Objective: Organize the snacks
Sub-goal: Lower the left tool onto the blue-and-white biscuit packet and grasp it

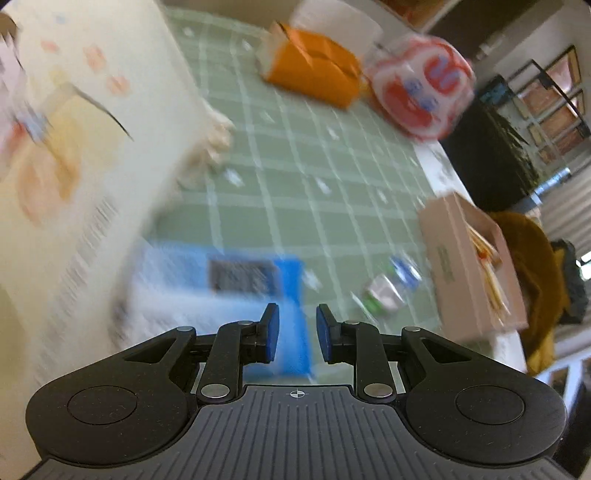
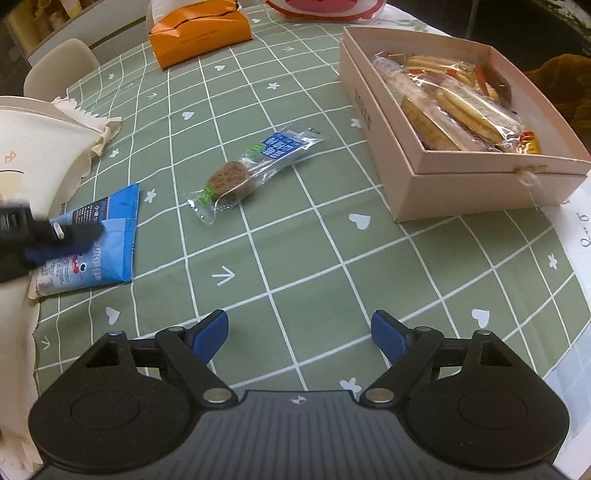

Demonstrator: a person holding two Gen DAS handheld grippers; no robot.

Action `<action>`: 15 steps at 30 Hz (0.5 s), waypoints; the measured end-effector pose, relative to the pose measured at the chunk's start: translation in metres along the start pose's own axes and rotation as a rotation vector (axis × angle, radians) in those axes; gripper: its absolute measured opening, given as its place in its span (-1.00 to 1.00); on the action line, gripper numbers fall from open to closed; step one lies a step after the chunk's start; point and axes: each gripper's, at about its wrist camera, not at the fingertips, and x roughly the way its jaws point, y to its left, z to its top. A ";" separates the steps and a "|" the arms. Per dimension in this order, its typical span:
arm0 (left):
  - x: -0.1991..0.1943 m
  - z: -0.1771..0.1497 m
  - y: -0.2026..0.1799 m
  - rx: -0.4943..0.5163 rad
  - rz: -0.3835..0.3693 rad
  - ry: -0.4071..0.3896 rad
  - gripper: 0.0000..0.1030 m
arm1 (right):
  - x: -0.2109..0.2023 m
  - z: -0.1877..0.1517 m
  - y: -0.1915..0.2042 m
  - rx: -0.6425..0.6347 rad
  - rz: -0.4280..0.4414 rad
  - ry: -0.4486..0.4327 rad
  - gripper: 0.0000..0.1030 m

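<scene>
Snacks are only partly sorted, as I judge it: the pink box (image 2: pixel 436 162) near the far right edge of the desk (image 2: pixel 295 258) already holds a row of wrapped biscuits and cakes, while two items lie loose on the green checked cloth. The blue packet (image 2: pixel 96 251) sits at the left, and my left gripper (image 1: pixel 297 334) is right over it, jaws set narrow with a gap between the pads and nothing clamped in them; the left view is badly blurred, so I cannot tell whether a pad touches the wrapper. In the right view that same gripper appears as a dark smear across the packet's near end. The lollipop-style cookie in clear wrap (image 2: pixel 243 173) lies in the middle of the cloth, apart from both the packet and the box. My right gripper (image 2: pixel 299 334) hangs above bare cloth with its jaws spread wide, empty. An orange bag (image 2: pixel 199 33) and a red-and-white bag (image 1: pixel 421 85) rest at the far side, outside the box. What is left, I reckon, is the blue packet, then the cookie.
</scene>
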 end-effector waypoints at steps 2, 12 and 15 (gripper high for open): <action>-0.002 0.012 0.015 -0.022 0.032 -0.011 -0.50 | -0.001 -0.001 0.002 0.010 0.009 0.000 0.65; 0.013 0.039 0.034 -0.025 0.047 0.002 -0.51 | 0.004 -0.004 0.066 -0.083 0.098 -0.010 0.65; 0.019 0.042 0.033 -0.007 0.051 0.017 -0.50 | 0.003 -0.003 0.096 -0.163 0.125 -0.049 0.53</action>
